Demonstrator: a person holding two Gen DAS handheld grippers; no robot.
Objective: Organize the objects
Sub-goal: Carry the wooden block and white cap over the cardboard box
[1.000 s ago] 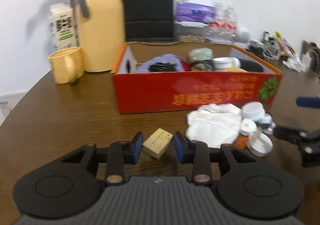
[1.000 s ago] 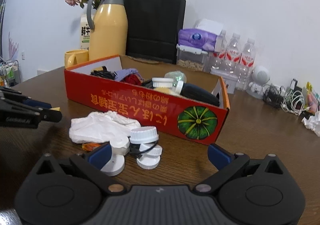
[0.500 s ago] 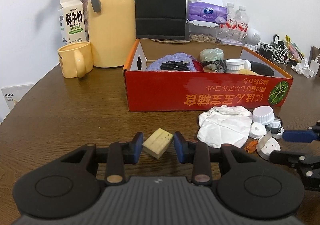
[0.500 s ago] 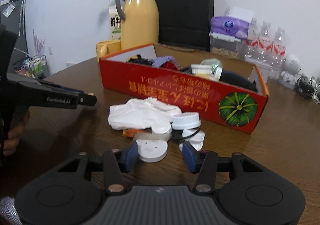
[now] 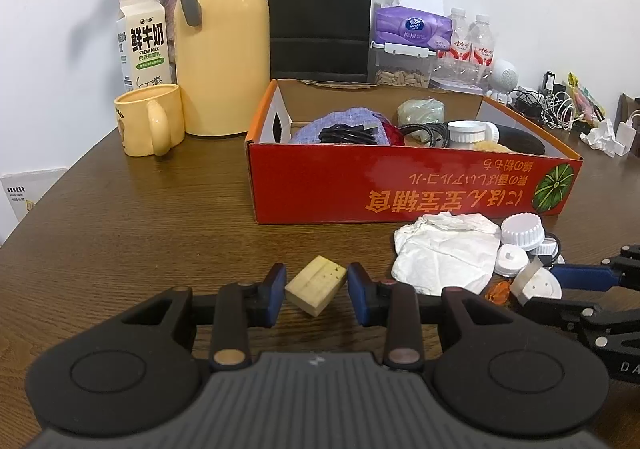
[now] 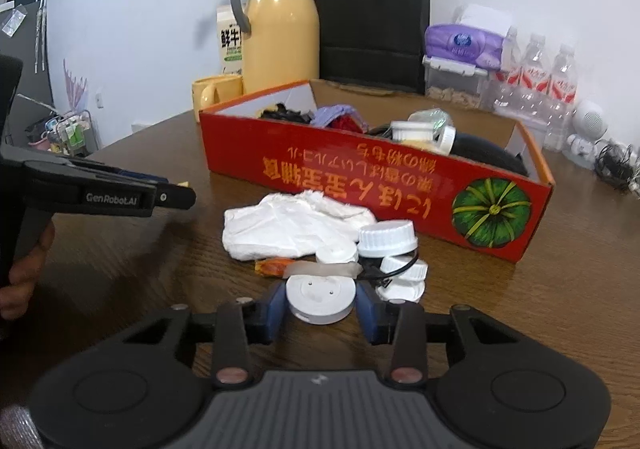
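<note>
Left gripper (image 5: 316, 288): blue pads clamped on one pale wooden block (image 5: 316, 284), held tilted just above the brown table (image 5: 120, 233). Right gripper (image 6: 321, 305): jaws have just been closing, now pinching one flat white round disc (image 6: 321, 296) at the near edge of the pile. Pile beside it: one crumpled white tissue (image 6: 292, 227), three white ribbed caps, one smaller white disc, one orange scrap (image 6: 272, 266). Behind, one red cardboard box (image 5: 400, 185), orange characters printed upside down, one green pumpkin picture at its end; inside, cloth, black cables, one white jar. Further back: one yellow mug (image 5: 148, 119), one yellow thermos (image 5: 222, 37), one milk carton (image 5: 142, 43) marked "FRESH MILK", one black paper bag (image 5: 318, 5), one purple "Vinda" tissue pack (image 5: 412, 29), three water bottles. Left tool reads "GenRobot.AI".
</note>
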